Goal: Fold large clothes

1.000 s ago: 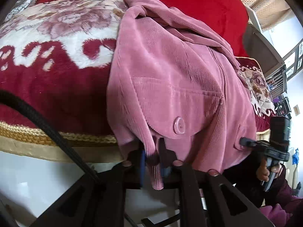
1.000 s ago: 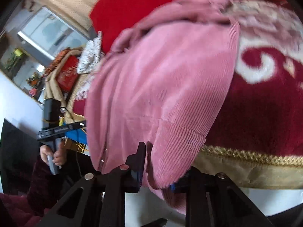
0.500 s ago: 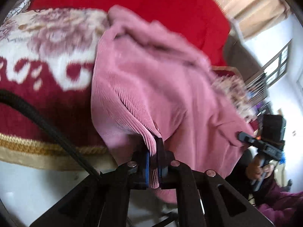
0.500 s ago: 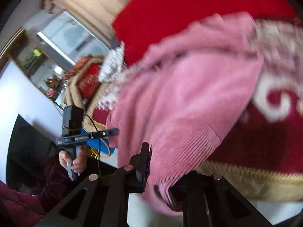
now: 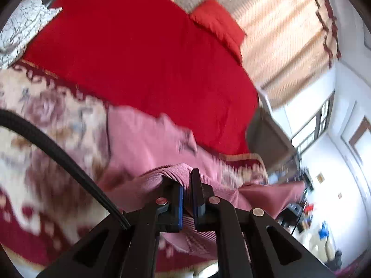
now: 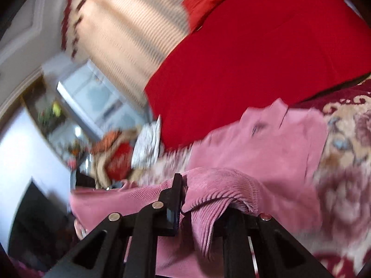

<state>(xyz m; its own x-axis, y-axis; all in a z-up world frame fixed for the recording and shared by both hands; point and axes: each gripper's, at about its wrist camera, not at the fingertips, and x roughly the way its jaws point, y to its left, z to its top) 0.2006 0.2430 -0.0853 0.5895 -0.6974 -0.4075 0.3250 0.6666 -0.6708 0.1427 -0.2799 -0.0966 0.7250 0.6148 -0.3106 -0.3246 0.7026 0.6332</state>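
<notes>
A pink corduroy garment lies on the bed, its collar end toward the red bedspread. My left gripper is shut on a bunched fold of its near hem and holds that edge raised above the blanket. In the right wrist view my right gripper is shut on the other corner of the hem. The ribbed cloth drapes over the right finger and hides it, so only the left finger shows. Between the two grips the hem is stretched.
The bed carries a floral blanket and, farther back, a red bedspread with a red pillow. A white patterned cloth lies far left. A black cable crosses the left view. Curtains and cluttered furniture lie beyond.
Both grippers closed on the hem hanging over the bed's edge, then rose with it. The views now tilt up over the bed, and neither gripper shows in the other's view.
</notes>
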